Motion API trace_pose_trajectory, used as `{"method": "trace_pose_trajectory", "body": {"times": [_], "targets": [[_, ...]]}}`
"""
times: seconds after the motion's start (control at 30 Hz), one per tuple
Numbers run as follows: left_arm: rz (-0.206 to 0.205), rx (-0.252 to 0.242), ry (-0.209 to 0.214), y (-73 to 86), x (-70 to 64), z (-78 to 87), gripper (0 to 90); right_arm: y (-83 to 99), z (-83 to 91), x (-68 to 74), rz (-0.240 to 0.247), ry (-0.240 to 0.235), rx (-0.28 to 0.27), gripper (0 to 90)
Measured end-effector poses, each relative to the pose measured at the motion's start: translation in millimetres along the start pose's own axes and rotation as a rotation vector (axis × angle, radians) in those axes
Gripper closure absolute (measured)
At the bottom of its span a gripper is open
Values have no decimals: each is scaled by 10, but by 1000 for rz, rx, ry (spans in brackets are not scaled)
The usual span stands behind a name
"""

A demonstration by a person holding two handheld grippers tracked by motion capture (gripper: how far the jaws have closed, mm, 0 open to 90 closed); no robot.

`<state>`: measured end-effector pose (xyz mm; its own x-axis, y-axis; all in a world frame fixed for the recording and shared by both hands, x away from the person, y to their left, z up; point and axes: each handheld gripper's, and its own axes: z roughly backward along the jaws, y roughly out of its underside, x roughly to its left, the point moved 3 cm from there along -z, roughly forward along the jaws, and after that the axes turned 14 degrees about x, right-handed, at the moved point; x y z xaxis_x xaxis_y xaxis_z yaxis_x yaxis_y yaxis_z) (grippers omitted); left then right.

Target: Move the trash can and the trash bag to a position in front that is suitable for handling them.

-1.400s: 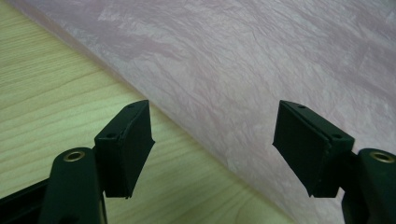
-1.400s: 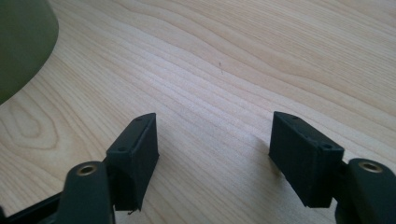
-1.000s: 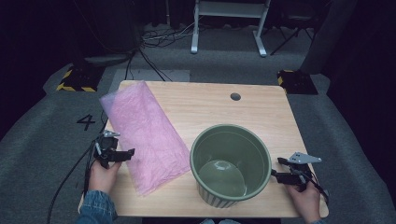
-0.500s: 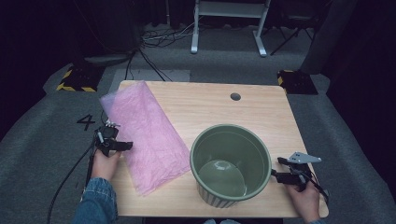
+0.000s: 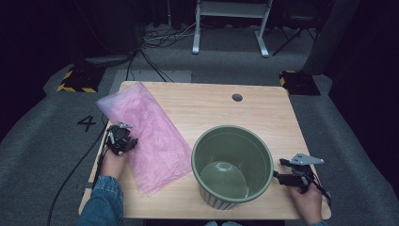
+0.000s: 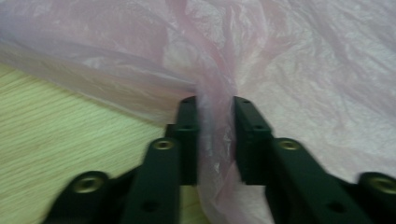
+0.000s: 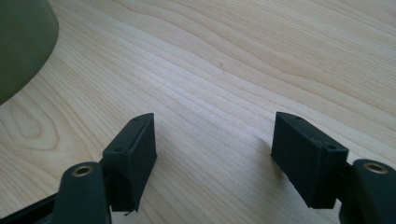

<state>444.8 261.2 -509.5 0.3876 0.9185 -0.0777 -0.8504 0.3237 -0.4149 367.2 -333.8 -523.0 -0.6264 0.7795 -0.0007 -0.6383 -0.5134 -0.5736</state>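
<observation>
A thin pink plastic bag [image 5: 146,136] lies flat along the left side of the wooden table [image 5: 207,108]. My left gripper [image 5: 126,142] is at the bag's left edge, shut on a pinched fold of the pink film [image 6: 215,135] that runs between its jaws. A large green pot [image 5: 233,165] stands upright at the front right of the table, with nothing inside it. My right gripper [image 5: 278,178] rests just right of the pot near the front edge, open, with only bare wood [image 7: 215,121] between its jaws. The pot's wall [image 7: 23,42] shows at the upper left of the right gripper view.
A round cable hole [image 5: 237,97] sits near the table's far edge. Beyond the table are a white stand [image 5: 230,23], floor cables [image 5: 150,42] and yellow-black marked blocks [image 5: 75,80]. A "4" [image 5: 87,123] is marked on the grey floor at the left.
My left gripper has moved away from me along the bag's left edge and now pinches the film. The right gripper and the pot have stayed put.
</observation>
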Motion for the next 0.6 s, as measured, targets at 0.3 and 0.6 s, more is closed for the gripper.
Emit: {"method": "trace_pose_trajectory", "body": {"times": [0.3, 0.6], "targets": [[-82, -230, 115, 4, -141, 185, 887, 0, -1, 1, 2, 0, 1, 299], [-138, -446, 190, -30, -236, 656, 888, 0, -1, 3, 4, -2, 2, 292]]}}
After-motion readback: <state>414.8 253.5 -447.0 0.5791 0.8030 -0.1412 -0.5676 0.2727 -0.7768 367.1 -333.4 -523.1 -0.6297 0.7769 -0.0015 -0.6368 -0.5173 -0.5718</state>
